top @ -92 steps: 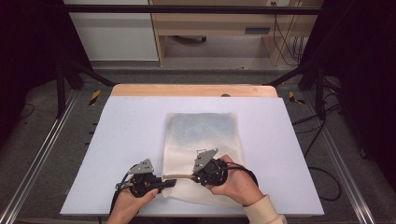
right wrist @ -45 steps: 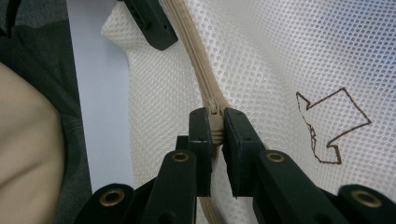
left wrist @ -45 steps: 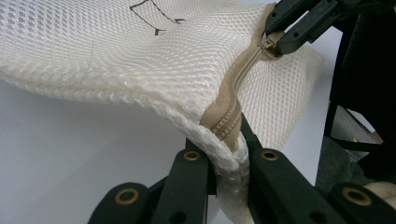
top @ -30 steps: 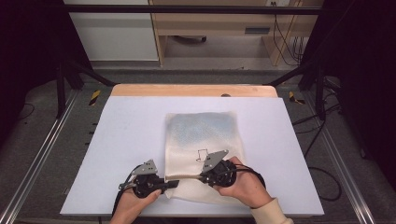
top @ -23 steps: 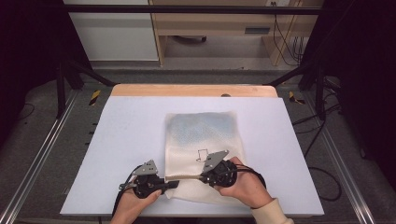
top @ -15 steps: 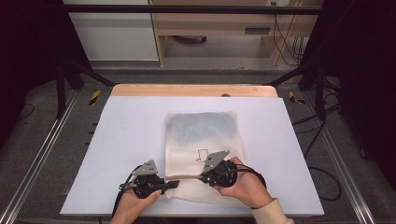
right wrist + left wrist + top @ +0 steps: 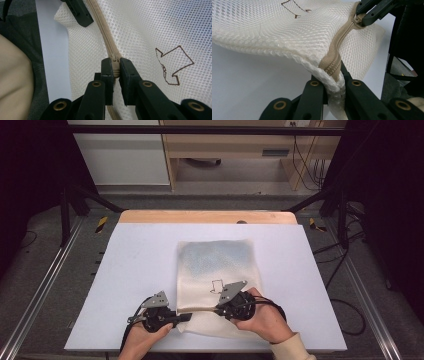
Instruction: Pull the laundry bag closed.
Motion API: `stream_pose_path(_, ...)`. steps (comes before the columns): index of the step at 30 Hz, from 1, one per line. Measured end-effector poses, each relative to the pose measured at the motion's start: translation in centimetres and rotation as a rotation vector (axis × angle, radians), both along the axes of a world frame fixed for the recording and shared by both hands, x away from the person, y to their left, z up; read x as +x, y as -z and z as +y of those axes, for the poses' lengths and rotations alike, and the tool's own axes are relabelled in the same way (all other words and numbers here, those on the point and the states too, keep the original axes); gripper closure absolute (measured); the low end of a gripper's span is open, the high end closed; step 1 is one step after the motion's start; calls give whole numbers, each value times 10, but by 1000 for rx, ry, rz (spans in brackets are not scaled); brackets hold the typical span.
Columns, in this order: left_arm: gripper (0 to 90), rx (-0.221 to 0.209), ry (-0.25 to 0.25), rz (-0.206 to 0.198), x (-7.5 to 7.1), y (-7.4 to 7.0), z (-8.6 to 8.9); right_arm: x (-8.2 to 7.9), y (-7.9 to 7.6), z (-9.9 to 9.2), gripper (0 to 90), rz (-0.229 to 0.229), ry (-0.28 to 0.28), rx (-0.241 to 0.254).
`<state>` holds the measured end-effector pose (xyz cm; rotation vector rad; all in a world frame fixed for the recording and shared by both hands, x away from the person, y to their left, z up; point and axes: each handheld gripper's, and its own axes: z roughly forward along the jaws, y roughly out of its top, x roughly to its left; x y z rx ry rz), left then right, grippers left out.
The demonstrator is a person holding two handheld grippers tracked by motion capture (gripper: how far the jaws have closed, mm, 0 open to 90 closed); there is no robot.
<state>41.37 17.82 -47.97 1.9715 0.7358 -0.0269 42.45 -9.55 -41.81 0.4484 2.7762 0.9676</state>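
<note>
Along the near edge of the mesh bag [image 7: 215, 280], the zipper [image 7: 106, 40] ran straight from your left gripper [image 7: 181, 316] to your right gripper [image 7: 219, 309], stretched taut btwn them. Your left jaws were clamped on the bag's corner at the zipper's end; your right jaws were pinched shut on the zipper pull [image 7: 115, 65], so any slide would've had to follow that line.

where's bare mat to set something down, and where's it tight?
Free: the mat left of the mesh bag, the strip right of it, and the band behind it up to the wooden edge. Tight: the near edge, where left gripper and right gripper clamp the bag's zipper.
</note>
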Motion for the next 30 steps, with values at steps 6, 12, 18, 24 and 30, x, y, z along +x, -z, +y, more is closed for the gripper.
stream_pose_path(6,867,0,1,-2,0,0,0,0,0,0,823,-1,0,2)
stream_pose_path(12,867,1,-1,-4,0,-1,0,0,0,-2,823,-1,-1,-2)
stream_pose_path(18,867,-1,-1,-1,0,-1,1,-1,0,-4,823,-5,3,-2)
stream_pose_path(24,867,1,-2,-2,0,-1,1,-2,0,-6,823,-1,9,-2)
stream_pose_path(30,867,1,-1,-1,0,-1,1,-2,0,-6,823,-2,9,0)
